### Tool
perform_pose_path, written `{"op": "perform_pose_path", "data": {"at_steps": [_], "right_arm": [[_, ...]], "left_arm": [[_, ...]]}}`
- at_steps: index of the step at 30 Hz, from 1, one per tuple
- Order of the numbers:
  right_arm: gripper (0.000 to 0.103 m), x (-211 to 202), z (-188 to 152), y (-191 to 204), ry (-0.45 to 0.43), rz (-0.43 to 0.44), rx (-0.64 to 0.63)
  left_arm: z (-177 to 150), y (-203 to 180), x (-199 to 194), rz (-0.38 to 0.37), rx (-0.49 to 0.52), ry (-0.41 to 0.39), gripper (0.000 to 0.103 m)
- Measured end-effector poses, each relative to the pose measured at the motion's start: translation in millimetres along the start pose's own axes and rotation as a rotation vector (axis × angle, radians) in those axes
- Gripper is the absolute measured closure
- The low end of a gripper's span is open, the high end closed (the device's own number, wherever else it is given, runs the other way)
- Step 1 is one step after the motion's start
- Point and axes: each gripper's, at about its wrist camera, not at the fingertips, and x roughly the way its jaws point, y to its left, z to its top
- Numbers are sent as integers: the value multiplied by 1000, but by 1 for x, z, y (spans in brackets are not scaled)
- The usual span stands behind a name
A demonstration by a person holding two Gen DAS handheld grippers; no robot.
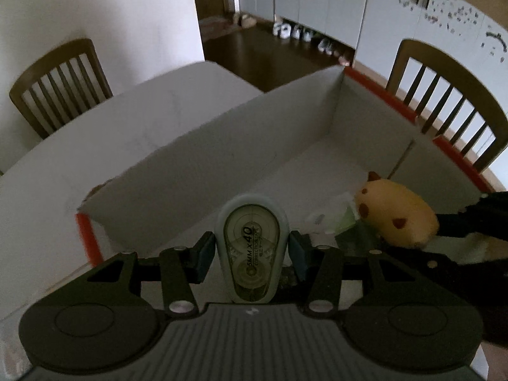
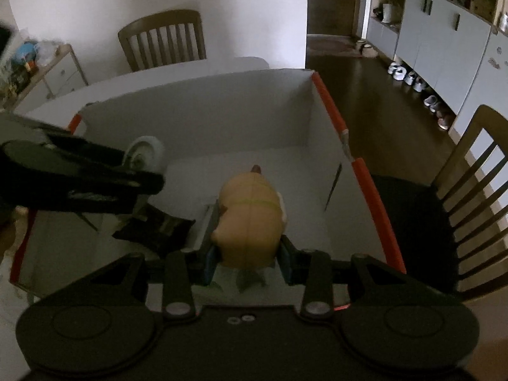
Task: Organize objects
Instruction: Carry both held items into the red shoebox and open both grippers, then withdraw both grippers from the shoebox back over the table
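My left gripper (image 1: pixel 251 254) is shut on a pale blue correction tape dispenser (image 1: pixel 250 247), held above the near end of a white cardboard box (image 1: pixel 222 146) with orange-red edges. My right gripper (image 2: pixel 247 254) is shut on a tan plush toy (image 2: pixel 249 222) with brown spots, hanging over the inside of the same box (image 2: pixel 222 111). In the left wrist view that plush toy (image 1: pixel 397 212) shows at the right with the right gripper's dark fingers behind it. In the right wrist view the left gripper (image 2: pixel 139 177) and the correction tape (image 2: pixel 144 155) show at the left.
A dark flat packet (image 2: pixel 155 225) and some pale wrapped items (image 1: pixel 336 216) lie on the box floor. The box stands on a white table (image 1: pixel 127 117). Wooden chairs (image 1: pixel 60 79) (image 1: pixel 451 101) stand at the far side and right. Beyond are a dark floor and grey cabinets.
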Motion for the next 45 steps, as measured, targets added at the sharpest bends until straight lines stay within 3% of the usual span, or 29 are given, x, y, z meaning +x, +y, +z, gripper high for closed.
{"op": "perform_pose_path", "data": {"at_steps": [13, 16, 18, 26, 28, 30, 45], "right_arm": [[61, 2, 3, 2, 8, -18, -30], [55, -1, 4, 1, 0, -36, -42], [46, -2, 3, 1, -9, -38, -47], [43, -13, -1, -3, -37, -37, -43], [39, -17, -1, -6, -43, -31, -33], [39, -21, -2, -7, -49, -32, -30], [25, -56, -6, -4, -113, -10, -12]], "left_arm": [[6, -2, 38, 2, 22, 102, 54], [7, -1, 45, 2, 12, 134, 54], [7, 1, 48, 8, -5, 150, 54], [7, 1, 51, 9, 0, 173, 53], [7, 1, 50, 13, 2, 170, 49], [7, 2, 47, 18, 1, 156, 35], [-5, -3, -1, -12, -29, 51, 35]]}}
